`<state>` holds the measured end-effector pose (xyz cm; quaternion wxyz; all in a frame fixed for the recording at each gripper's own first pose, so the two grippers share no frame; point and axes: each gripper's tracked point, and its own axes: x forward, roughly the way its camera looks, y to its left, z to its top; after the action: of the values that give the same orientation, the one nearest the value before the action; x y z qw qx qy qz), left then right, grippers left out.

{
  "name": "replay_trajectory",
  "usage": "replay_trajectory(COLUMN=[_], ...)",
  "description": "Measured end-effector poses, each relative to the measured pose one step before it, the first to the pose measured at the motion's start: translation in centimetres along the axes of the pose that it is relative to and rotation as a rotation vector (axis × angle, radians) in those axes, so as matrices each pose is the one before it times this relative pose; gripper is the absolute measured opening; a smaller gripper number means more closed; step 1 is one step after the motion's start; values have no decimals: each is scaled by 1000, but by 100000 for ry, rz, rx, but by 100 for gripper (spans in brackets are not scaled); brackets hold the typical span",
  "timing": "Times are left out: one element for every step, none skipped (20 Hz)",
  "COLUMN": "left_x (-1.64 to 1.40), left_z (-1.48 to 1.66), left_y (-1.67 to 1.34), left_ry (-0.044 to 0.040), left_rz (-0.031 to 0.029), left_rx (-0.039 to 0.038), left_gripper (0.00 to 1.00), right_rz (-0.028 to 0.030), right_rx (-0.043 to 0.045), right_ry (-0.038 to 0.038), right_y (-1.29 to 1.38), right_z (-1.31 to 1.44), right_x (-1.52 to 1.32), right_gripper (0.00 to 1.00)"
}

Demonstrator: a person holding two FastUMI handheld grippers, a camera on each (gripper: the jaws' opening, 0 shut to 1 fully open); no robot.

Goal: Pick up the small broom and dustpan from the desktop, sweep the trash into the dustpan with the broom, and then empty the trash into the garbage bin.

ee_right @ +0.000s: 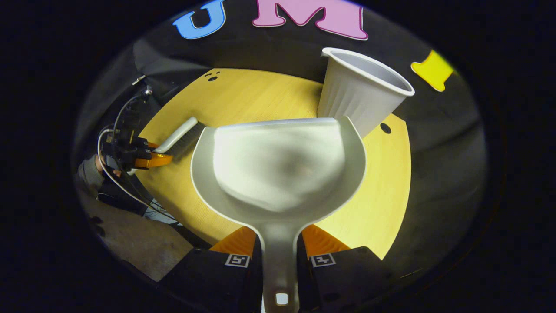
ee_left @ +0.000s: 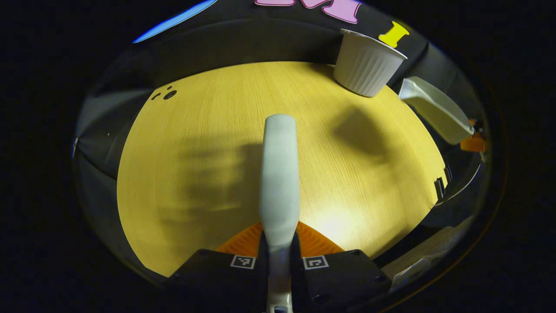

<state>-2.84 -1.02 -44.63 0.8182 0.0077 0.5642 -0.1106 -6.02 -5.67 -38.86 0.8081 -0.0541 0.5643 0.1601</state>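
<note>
Both tools are already off the worktop. The left tongs are clamped on the handle of the small broom, which sticks out ahead of them over the wood. The right tongs are clamped on the handle of the dustpan, whose scoop is held up just in front of the garbage bin, close to its near side and lower than its rim.

As for progress, picking up looks done. The pan's inside is blurred, and I cannot make out any trash in it. A few small dark specks lie on the worktop, well away from the bin at the far edge; they could be holes or trash, I cannot tell. So my guess is one of two things: the sweeping is done and the pan is on its way to be tipped, or the tipping is over. The pan's mouth is not above the bin's rim, so if there is still a load, a lift and a tilt are left.

Count: one broom, one dustpan, one white ribbed bin, two tongs, one worktop. In the right gripper view the left tongs and the hand holding them show far from the bin, with the broom's bristles over the wood.
</note>
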Motion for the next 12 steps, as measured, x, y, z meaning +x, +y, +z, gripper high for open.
replay_trajectory(left_x=[118, 200, 13, -79, -63, 91, 79, 184, 166, 128, 209, 584], left_z=[136, 39, -39, -25, 128, -79, 17, -104, -30, -84, -28, -167], left_y=[204, -144, 32, 310, 17, 126, 50, 88, 66, 78, 81, 110], left_ry=[-58, -37, -178, -379, -572, -396, -466, -48, -55, 172, 338, 525], left_rz=[1337, 1660, 1568, 1256, 860, 847, 873, 1046, 1107, 1178, 1012, 858], left_rx=[703, 933, 1064, 739, 274, -115, -102, -14, 179, 255, 145, 35], left_gripper=[25, 25, 25, 24, 24, 25, 24, 25, 26, 25, 26, 26], right_rz=[313, -135, 194, -281, 174, -437, -374, -27, 438, 549, 107, -18], right_rx=[1339, 1064, 749, 498, -344, -456, -757, -9, 179, 344, 441, 138], right_ry=[402, 69, 462, -1077, -330, -278, -84, 175, -386, -235, -140, 96], right_y=[685, 476, 420, 347, 453, 152, 75, 259, 475, 332, 97, 148], right_z=[-904, -783, -692, -329, -490, -270, -327, -416, -307, -221, -301, -312], right_x=[1155, 1004, 998, 829, 1096, 848, 770, 598, 622, 554, 696, 576], right_gripper=[32, 36, 36, 36, 36, 36, 36, 36, 36, 36, 36, 32])
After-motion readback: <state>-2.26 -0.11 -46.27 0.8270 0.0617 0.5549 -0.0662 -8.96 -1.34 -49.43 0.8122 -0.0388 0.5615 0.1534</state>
